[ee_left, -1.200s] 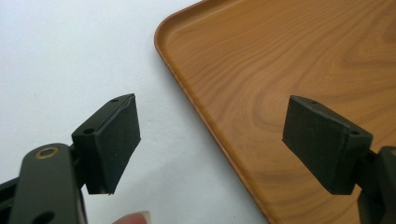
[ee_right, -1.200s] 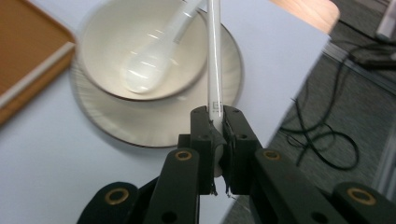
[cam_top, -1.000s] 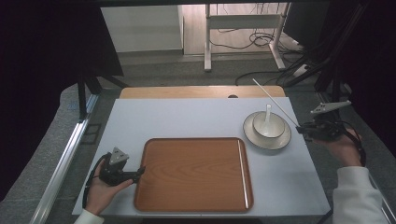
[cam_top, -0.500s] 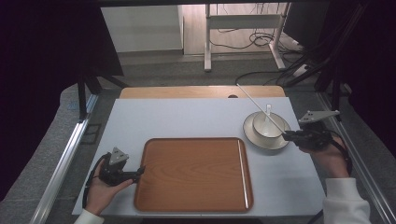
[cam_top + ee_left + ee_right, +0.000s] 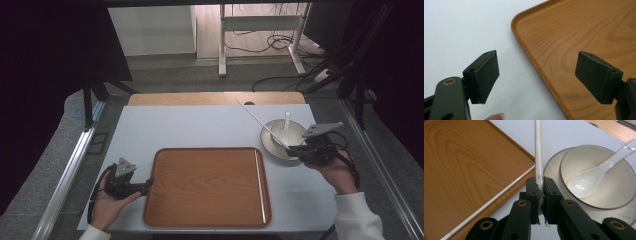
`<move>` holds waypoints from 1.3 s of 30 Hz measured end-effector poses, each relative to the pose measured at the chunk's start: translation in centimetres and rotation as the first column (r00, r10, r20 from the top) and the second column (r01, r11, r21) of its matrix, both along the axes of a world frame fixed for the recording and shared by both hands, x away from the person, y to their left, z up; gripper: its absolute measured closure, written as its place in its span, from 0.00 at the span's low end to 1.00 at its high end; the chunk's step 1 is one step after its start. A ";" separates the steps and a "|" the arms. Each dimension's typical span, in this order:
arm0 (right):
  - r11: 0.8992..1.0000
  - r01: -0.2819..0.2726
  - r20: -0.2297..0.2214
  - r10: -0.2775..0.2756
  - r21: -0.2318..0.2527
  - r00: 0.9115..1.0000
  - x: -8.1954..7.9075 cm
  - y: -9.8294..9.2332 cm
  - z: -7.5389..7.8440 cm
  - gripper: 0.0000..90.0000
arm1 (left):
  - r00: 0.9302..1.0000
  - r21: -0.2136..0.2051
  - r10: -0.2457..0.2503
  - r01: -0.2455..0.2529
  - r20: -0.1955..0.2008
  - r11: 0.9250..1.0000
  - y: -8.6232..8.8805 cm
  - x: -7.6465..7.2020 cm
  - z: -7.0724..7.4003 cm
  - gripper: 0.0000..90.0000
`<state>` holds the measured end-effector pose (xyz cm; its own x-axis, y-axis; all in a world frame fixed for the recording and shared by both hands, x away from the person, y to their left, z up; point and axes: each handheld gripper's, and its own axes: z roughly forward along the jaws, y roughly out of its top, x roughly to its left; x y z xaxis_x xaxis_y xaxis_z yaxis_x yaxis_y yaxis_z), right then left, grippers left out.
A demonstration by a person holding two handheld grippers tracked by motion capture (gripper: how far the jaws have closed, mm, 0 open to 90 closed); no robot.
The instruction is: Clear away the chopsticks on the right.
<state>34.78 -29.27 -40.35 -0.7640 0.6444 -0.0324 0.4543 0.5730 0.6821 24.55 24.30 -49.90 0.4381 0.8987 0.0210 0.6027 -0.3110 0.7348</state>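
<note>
White chopstick (image 5: 538, 150) clenched in right gripper (image 5: 300, 150), now carried leftward over the bowl (image 5: 284, 135); left gripper (image 5: 536, 75) unmoved, jaws released.

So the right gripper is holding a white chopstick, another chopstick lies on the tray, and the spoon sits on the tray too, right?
Not quite: the spoon sits in the bowl, not on the tray, as the right gripper view shows. The right gripper does hold a chopstick, and another chopstick lies on the tray.

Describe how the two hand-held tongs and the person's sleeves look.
Both tongs, left and right, are black, each topped with a grey three-cornered plate and trailing a black cable. The left tongs' jaws end in blocky black pads; brass-coloured rivets mark the arms. The person's sleeves are white.
</note>
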 end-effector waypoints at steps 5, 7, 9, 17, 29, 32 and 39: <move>1.000 -0.022 -0.026 0.022 0.018 0.999 -0.4 1.3 -0.3 0.93 | 1.000 0.000 0.000 0.000 0.000 1.000 0.1 -0.1 0.1 0.21; 0.999 -0.031 -0.035 0.032 0.023 0.999 -0.5 1.8 -0.6 0.93 | 1.000 0.000 0.000 0.000 0.002 1.000 0.1 -0.1 0.1 0.21; 0.999 -0.034 -0.041 0.035 0.021 0.999 -0.7 2.2 -0.7 0.93 | 1.000 0.000 -0.002 0.002 0.003 1.000 0.1 -0.1 0.2 0.21; 0.998 -0.058 -0.047 0.059 0.021 0.997 -1.7 3.5 -0.6 0.93 | 1.000 -0.002 -0.006 0.006 -0.002 1.000 0.0 -0.1 0.1 0.21; 0.995 -0.099 -0.108 0.099 0.008 0.989 -2.5 5.5 -2.1 0.93 | 1.000 0.002 -0.008 0.008 -0.011 1.000 0.1 0.0 0.0 0.21; 0.994 -0.111 -0.125 0.110 -0.002 0.986 -2.8 6.2 -2.6 0.93 | 1.000 0.001 -0.008 0.008 -0.012 1.000 0.1 0.0 0.0 0.21; 0.988 -0.146 -0.164 0.136 -0.050 0.977 -3.4 8.1 -3.8 0.93 | 1.000 0.001 -0.008 0.008 -0.012 1.000 0.1 0.0 -0.1 0.21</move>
<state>31.35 -21.21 -44.11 -0.8457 0.5302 0.0608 0.4658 0.6778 0.5689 24.54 24.43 -49.96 0.4456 0.8951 0.0165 0.6091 -0.3166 0.7271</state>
